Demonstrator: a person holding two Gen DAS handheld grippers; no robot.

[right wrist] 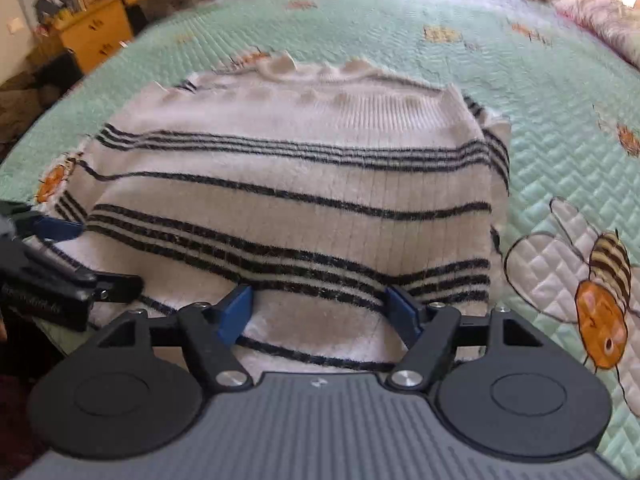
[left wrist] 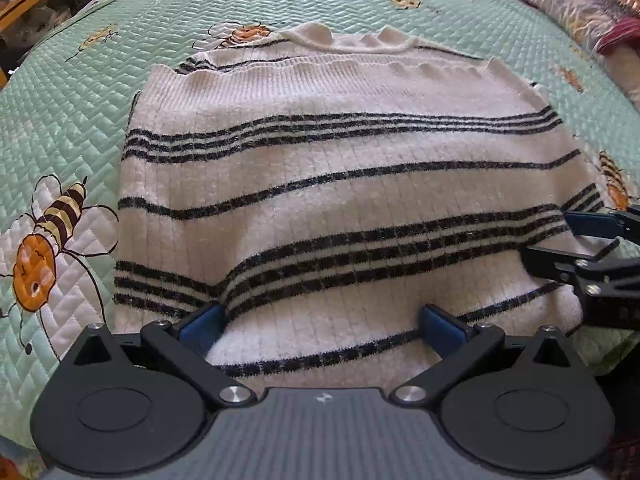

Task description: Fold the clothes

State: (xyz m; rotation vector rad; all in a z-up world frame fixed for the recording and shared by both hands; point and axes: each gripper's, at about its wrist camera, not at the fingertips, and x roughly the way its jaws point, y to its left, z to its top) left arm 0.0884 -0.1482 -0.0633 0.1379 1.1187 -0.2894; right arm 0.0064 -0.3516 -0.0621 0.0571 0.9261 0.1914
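Observation:
A cream knit sweater (left wrist: 340, 184) with black stripes lies folded on the bed, collar at the far side. My left gripper (left wrist: 320, 320) hangs over its near left part. Its blue fingers (left wrist: 202, 322) stand wide apart, and the near fold of the sweater bulges up between them. My right gripper (right wrist: 320, 312) is over the near right part of the sweater (right wrist: 296, 200). It is open less wide, and the fabric humps between its blue fingers (right wrist: 236, 312). Each gripper also shows at the side edge of the other's view: the right gripper (left wrist: 560, 240) and the left gripper (right wrist: 80, 252).
A mint-green quilt (left wrist: 80, 128) with embroidered bees covers the bed around the sweater. A pink patterned blanket (left wrist: 560, 4) is bunched at the far right. A wooden dresser (right wrist: 96, 36) stands beyond the bed's far left corner.

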